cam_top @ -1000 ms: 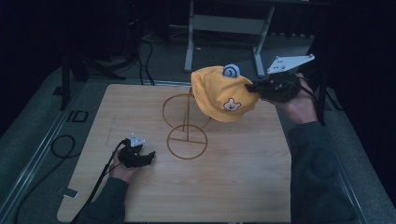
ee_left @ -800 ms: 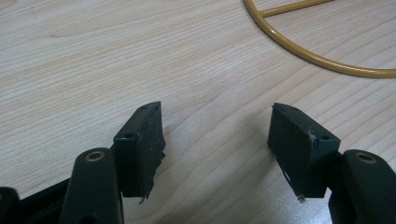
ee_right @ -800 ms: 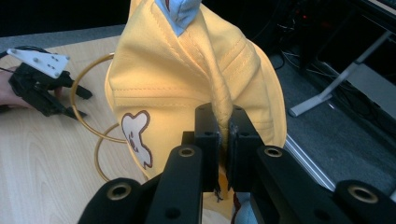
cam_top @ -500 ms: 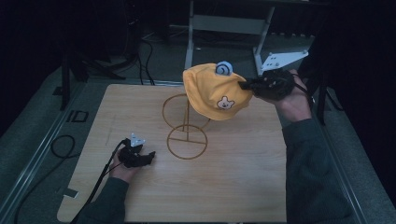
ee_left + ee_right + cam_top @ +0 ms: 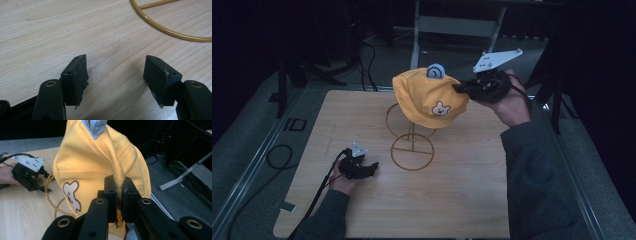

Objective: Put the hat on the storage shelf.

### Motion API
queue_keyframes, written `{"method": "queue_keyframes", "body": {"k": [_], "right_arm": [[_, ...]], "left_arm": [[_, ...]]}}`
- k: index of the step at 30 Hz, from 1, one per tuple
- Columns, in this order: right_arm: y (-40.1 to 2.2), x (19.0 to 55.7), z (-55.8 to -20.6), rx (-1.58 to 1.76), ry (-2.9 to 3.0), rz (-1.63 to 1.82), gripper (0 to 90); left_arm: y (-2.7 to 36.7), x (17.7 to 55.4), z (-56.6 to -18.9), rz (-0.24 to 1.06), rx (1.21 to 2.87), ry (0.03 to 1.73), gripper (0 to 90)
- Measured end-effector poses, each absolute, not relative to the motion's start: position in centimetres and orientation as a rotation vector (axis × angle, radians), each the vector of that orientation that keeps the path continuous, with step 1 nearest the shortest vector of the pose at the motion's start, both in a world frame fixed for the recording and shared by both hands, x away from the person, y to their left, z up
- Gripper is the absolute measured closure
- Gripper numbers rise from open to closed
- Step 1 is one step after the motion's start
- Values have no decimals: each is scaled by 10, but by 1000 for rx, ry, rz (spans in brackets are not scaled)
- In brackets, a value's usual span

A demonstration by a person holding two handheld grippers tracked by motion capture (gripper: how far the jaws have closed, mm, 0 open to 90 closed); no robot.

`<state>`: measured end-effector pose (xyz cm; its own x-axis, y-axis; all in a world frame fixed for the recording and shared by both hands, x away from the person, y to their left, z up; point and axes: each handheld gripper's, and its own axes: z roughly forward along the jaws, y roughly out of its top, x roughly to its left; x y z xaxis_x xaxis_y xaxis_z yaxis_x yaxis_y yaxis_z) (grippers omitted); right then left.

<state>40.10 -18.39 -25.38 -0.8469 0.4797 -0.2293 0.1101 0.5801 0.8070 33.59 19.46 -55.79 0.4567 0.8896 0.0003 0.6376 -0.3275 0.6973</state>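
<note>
Yellow cap (image 5: 427,97) is hanging in the air over the top ring of the wire stand (image 5: 411,142), and I'm pinching a fold of its fabric tight in my right gripper (image 5: 119,192). My left gripper (image 5: 115,73) is resting low on the wooden table (image 5: 462,200), jaws spread wide around nothing.

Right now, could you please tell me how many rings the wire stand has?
2 on the stand: a flat ring on the table, and an upright ring partly behind the cap; more may be hidden.
</note>
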Motion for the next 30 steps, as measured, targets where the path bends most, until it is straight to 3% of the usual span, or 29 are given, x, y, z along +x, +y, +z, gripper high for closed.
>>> {"method": "queue_keyframes", "body": {"k": [30], "right_arm": [[-83, 414, -275, 384, 2458, 1050, 832]], "left_arm": [[194, 336, -558, 518, 2075, 1267, 361]]}}
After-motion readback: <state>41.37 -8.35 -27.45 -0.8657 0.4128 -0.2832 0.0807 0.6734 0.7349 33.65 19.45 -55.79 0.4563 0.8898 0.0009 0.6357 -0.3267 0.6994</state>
